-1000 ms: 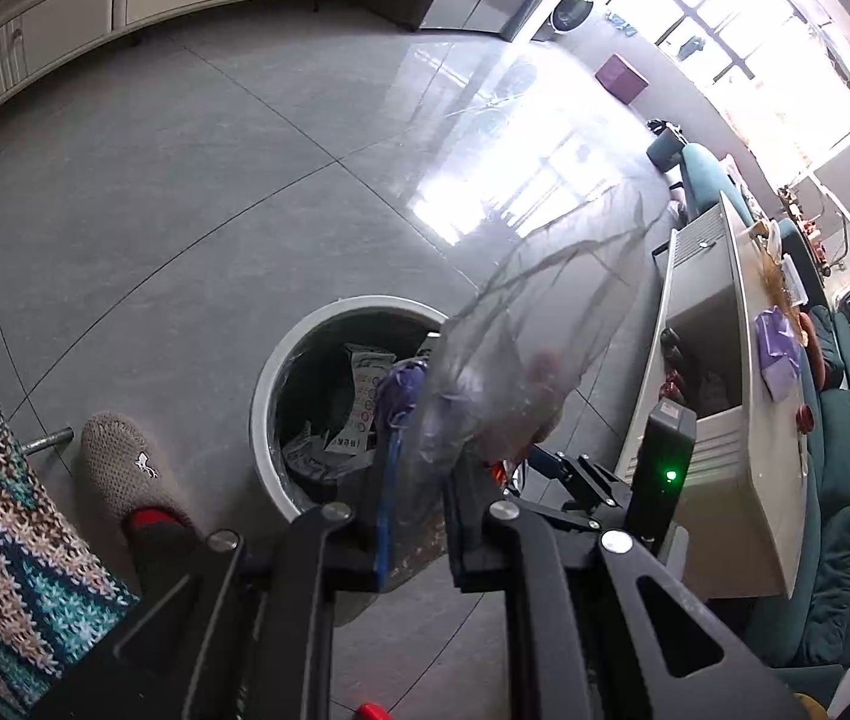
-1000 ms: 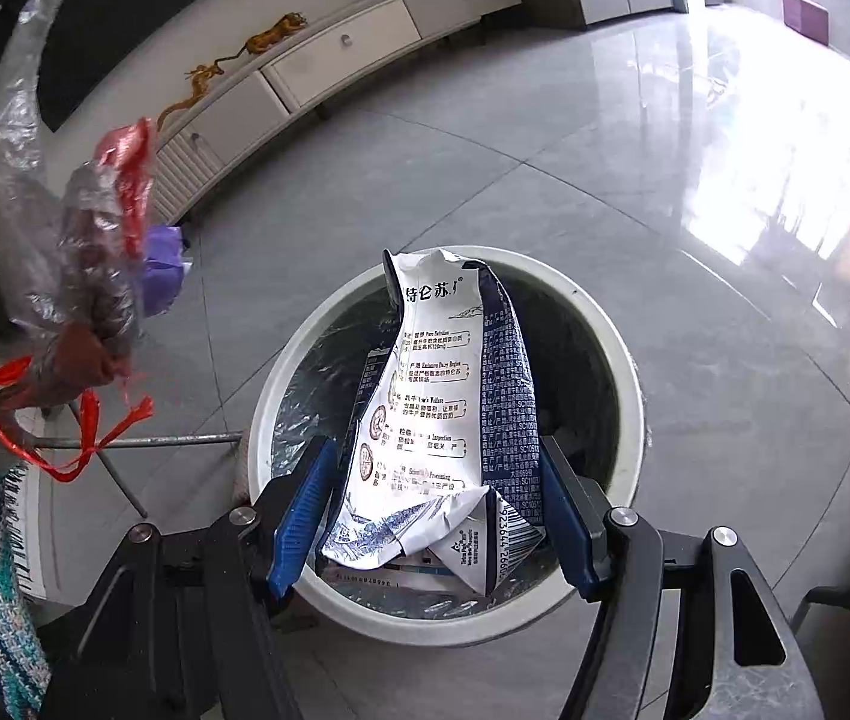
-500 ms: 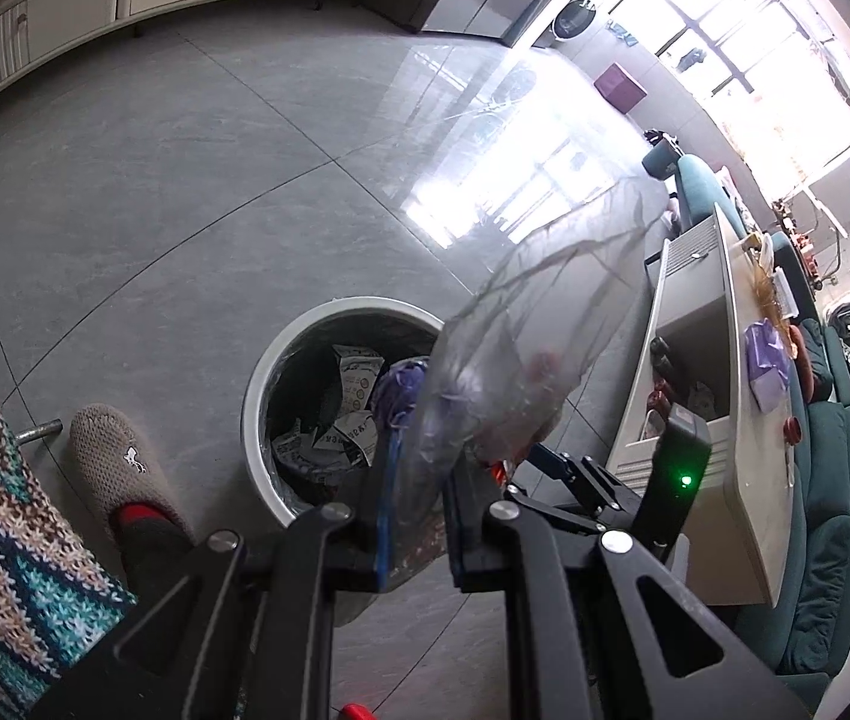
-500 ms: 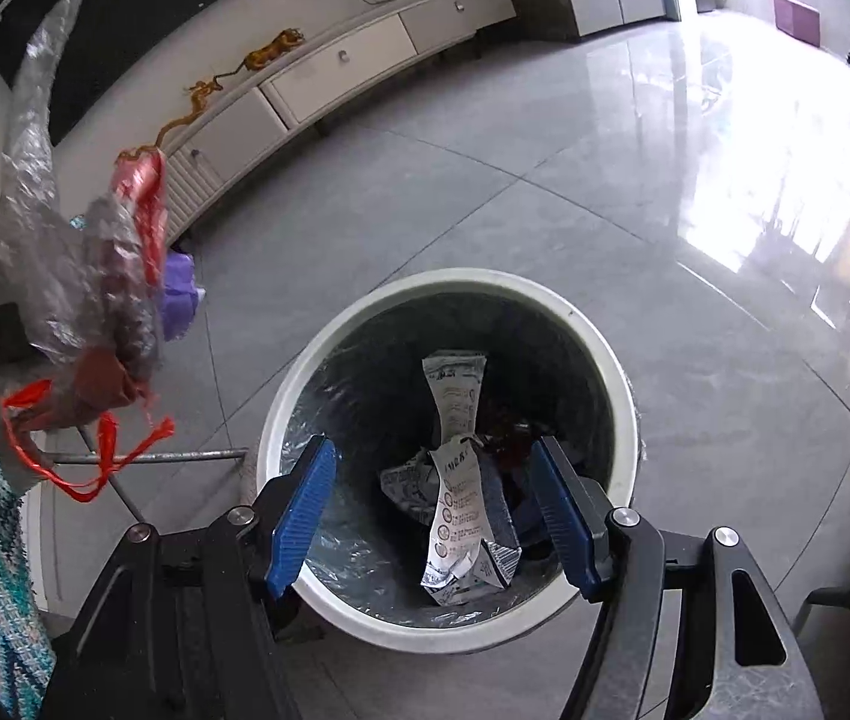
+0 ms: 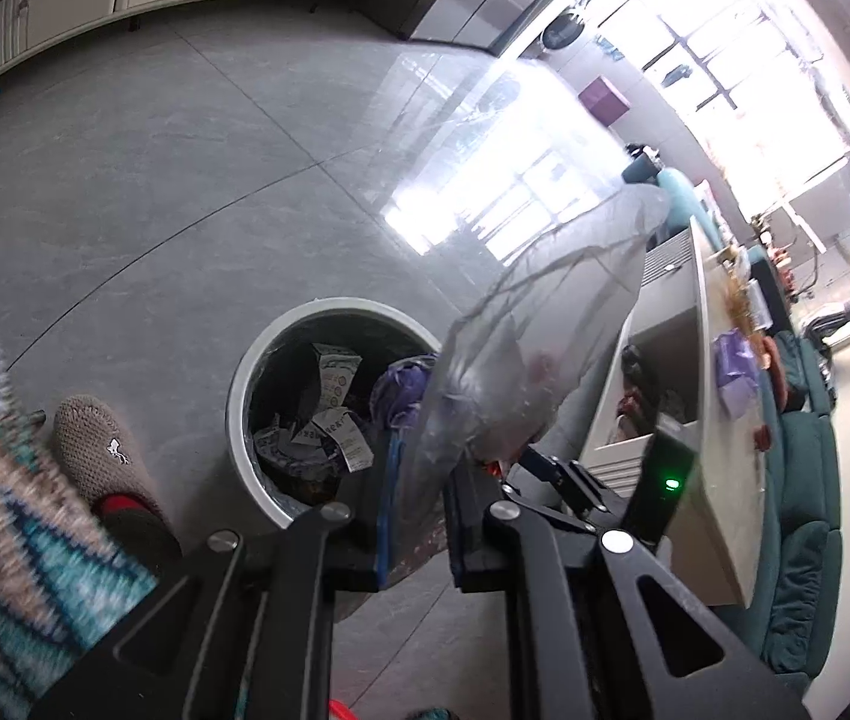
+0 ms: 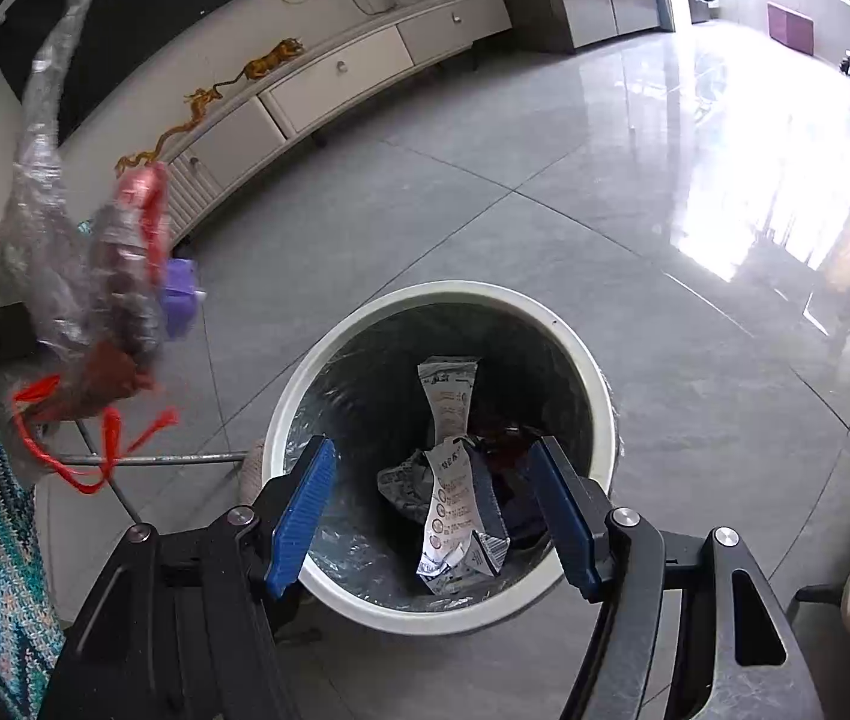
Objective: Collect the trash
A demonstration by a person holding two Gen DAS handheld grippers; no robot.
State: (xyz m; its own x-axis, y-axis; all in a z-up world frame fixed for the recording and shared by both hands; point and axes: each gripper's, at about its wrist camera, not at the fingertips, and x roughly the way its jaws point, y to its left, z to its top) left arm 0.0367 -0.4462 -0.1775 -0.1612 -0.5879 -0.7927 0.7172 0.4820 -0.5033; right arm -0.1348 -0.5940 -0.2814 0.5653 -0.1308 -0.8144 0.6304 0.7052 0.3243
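While the right tool [image 6: 434, 516] hangs wide open and empty over the white bin [image 6: 602, 414], a crushed milk carton [image 6: 455, 498] lies inside it. The left tool [image 5: 416, 516] pinches a crinkled clear plastic bag [image 5: 539, 330], stuffed with purple and red scraps, red string dangling, just beside the bin's rim.

Clear bag [image 5: 521, 360] contents blurred, unidentifiable; bin [image 6: 365, 600] near rim hidden behind right claw [image 6: 434, 516].
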